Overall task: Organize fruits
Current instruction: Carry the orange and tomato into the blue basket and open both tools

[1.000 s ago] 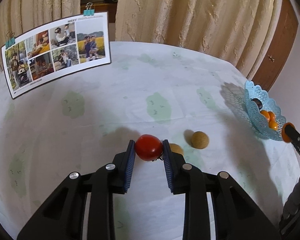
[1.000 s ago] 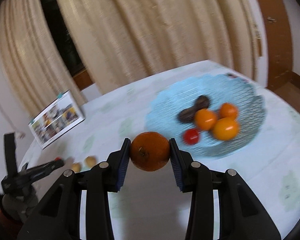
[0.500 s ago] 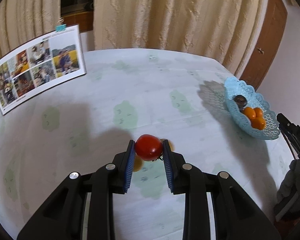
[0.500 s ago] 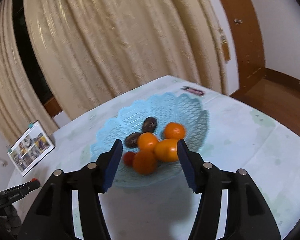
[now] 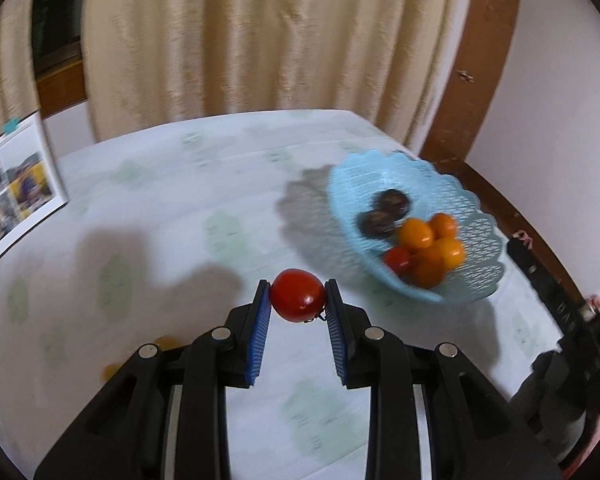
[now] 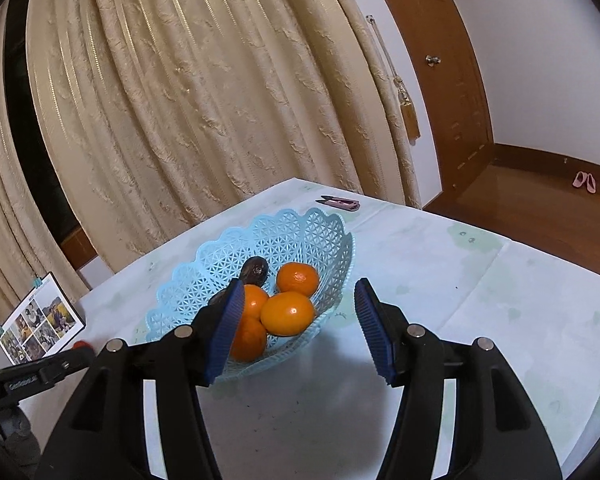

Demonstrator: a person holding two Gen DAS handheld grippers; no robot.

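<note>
Clamped between the left gripper (image 5: 297, 302) pads sits a glossy round red tomato (image 5: 297, 295), carried above the table (image 5: 172, 208). Judging by this, it is in transit to the blue lattice basket (image 5: 472, 276) at two o'clock; next comes a swing over the rim and a gentle release. Right gripper (image 6: 300, 324) jaws gape empty before that basket, with oranges (image 6: 287, 313) at twelve o'clock.
</note>
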